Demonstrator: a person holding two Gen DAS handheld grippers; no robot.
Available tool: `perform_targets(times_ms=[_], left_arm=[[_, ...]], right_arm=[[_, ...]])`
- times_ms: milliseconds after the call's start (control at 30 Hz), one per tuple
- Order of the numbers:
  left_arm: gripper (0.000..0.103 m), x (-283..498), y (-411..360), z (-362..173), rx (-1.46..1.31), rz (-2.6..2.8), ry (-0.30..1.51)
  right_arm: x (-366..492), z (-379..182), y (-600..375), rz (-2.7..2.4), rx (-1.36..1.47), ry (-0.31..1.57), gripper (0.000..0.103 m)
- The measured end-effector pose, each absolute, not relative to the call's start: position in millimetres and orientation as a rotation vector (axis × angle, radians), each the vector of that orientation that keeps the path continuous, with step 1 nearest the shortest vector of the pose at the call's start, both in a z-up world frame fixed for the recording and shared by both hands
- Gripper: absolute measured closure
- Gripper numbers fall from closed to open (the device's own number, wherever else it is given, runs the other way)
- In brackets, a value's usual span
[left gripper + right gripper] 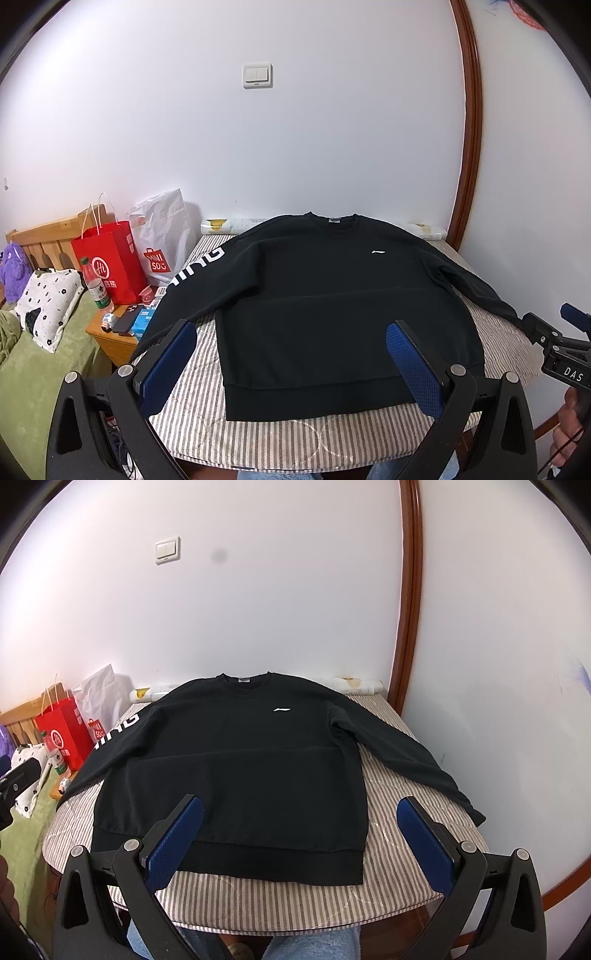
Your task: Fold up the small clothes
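Black sweatshirt (332, 295) lies flat, seemingly unfolded, on the striped table (277, 435); left gripper (291, 369) and right gripper (299, 845) hover near, fingers apart.

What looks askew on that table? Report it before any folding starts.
The black sweatshirt lies flat and face up on the striped cloth, but both sleeves run past the table edges: left sleeve toward the nightstand, right cuff overhanging. Nothing spilled or damaged.
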State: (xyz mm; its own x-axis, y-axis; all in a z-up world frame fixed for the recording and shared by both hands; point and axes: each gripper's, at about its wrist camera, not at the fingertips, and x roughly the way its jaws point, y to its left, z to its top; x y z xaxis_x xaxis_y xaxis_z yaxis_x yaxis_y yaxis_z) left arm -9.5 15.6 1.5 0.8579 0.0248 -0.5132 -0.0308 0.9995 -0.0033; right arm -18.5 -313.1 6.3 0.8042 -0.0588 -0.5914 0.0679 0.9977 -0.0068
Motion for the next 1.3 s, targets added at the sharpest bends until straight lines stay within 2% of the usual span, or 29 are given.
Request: perform_targets(times_ms=[1300], left_arm=[[0.000, -10.7, 13.6, 3.7, -0.009, 0.028, 0.533]], right_arm=[[-20.9, 7.8, -312.7, -0.069, 0.029, 0.621, 0.000]])
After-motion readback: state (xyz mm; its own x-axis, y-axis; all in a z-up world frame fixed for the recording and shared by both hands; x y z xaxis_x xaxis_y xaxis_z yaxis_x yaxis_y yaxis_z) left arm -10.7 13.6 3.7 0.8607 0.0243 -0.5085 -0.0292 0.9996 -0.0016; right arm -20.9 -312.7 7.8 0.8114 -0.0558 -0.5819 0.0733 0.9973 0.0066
